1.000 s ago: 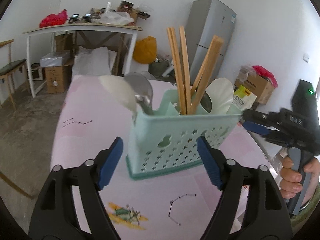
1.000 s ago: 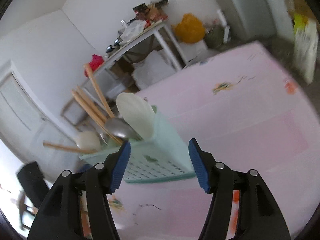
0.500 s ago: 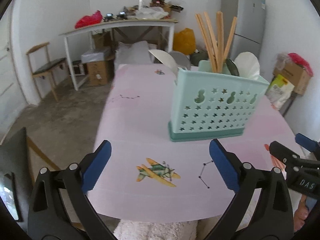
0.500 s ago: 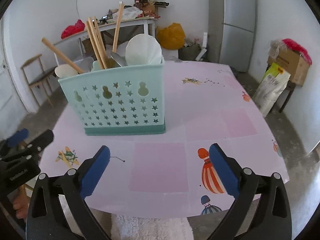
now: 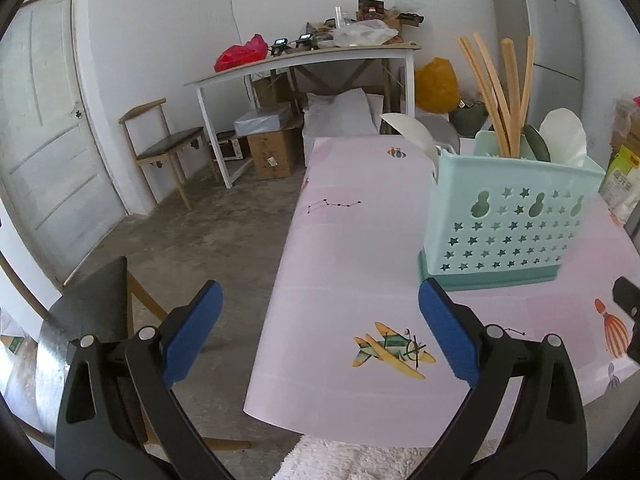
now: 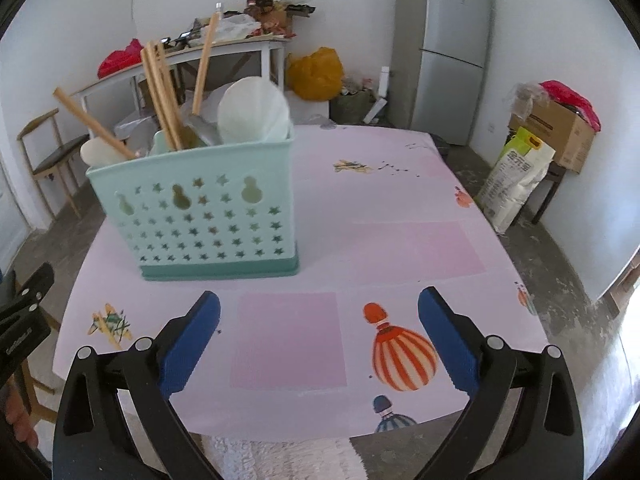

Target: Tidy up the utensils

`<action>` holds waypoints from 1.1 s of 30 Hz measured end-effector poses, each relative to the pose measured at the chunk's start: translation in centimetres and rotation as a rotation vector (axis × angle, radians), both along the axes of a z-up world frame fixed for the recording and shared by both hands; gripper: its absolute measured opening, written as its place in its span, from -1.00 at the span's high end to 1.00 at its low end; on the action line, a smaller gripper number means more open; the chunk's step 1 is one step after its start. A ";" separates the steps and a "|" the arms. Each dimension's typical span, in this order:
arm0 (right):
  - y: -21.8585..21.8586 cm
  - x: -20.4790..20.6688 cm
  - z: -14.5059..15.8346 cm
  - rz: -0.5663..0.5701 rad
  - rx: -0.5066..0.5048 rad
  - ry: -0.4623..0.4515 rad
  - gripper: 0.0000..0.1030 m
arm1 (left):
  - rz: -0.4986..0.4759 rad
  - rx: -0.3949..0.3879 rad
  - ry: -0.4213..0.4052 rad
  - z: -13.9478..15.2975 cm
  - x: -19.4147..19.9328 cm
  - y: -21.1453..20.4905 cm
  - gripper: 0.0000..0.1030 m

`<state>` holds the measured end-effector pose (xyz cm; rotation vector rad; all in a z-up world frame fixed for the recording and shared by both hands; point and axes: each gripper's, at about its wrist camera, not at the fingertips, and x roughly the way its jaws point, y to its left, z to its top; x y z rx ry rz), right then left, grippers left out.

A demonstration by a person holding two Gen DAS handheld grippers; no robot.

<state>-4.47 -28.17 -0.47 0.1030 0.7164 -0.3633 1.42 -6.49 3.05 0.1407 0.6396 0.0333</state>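
Observation:
A mint-green perforated utensil basket [image 5: 512, 224] [image 6: 208, 216] stands upright on the pink table [image 5: 352, 256] [image 6: 400, 216]. It holds wooden chopsticks [image 5: 502, 92] [image 6: 160, 88], white spoons [image 5: 562, 132] [image 6: 254, 112] and metal spoons [image 6: 200, 128]. My left gripper [image 5: 320, 332] is open and empty, held near the table's front left corner, left of and nearer than the basket. My right gripper [image 6: 320, 336] is open and empty over the table's front edge, in front of and right of the basket.
A cluttered white side table [image 5: 304, 60], a wooden chair [image 5: 168, 152] and cardboard boxes [image 5: 272, 156] stand beyond. A grey fridge [image 6: 448, 48], a sack [image 6: 516, 176] and a box [image 6: 560, 136] are at the right. A dark chair [image 5: 88, 312] is close at the left.
Both grippers have pulled back from the basket toward the table's front edge. The left one has swung left. The basket stays standing on the table.

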 end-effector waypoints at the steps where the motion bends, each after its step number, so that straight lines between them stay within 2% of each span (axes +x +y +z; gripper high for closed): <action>1: -0.1 0.0 0.1 -0.004 -0.005 -0.003 -0.87 | 0.003 0.001 0.000 0.0 -0.1 0.0 -0.83; 14: 0.1 0.2 1.3 -0.004 -0.030 -0.039 -0.87 | 0.038 -0.023 -0.033 1.1 -0.3 0.9 -0.84; 33: 0.6 0.2 1.4 0.008 -0.043 -0.036 -0.87 | 0.019 -0.042 0.004 1.1 -0.1 0.9 -0.84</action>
